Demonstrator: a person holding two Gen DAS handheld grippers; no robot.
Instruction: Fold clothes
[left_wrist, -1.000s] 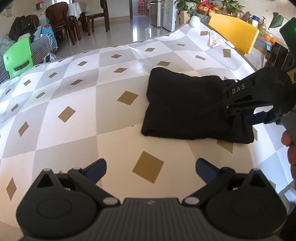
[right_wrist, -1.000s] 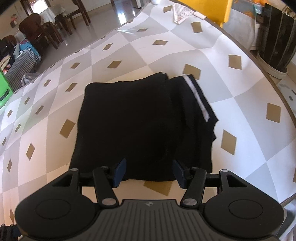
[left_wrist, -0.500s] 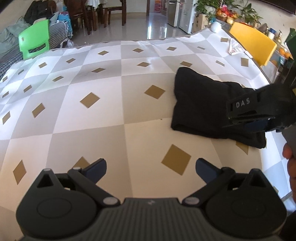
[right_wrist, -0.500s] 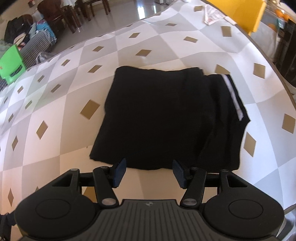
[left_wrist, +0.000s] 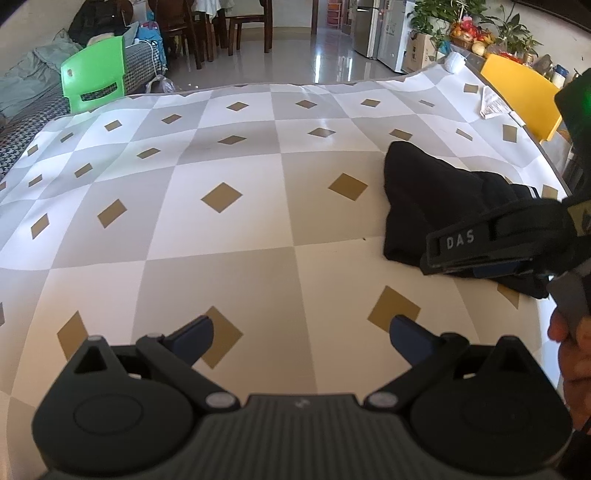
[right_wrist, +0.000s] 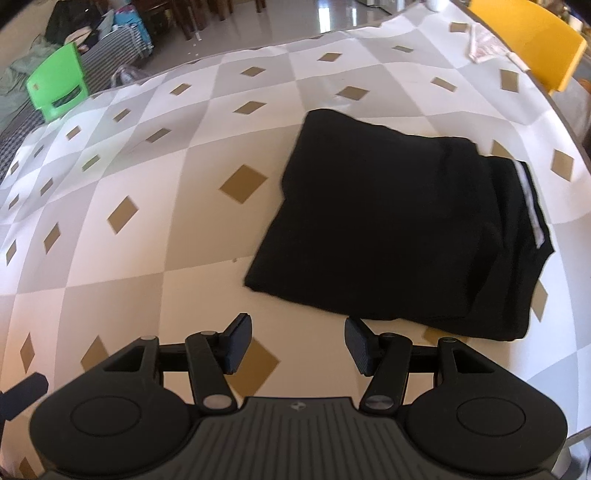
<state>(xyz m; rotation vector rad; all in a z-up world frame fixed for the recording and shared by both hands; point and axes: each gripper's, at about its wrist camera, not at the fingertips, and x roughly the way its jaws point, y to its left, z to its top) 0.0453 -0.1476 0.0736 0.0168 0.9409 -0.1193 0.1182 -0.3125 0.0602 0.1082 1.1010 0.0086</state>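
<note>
The folded black garment (right_wrist: 399, 229) lies ahead-right of the right gripper (right_wrist: 298, 345) (the nearer of 2); both it and the left gripper (left_wrist: 301, 334) gape empty.

The tablecloth (right_wrist: 184, 229) is a white and grey check dotted with tan diamonds, the folded garment (right_wrist: 388, 221) on it is black with one white stripe (right_wrist: 530, 205), and beyond stand a green chair (left_wrist: 94, 79) and a yellow chair (left_wrist: 517, 92).
</note>
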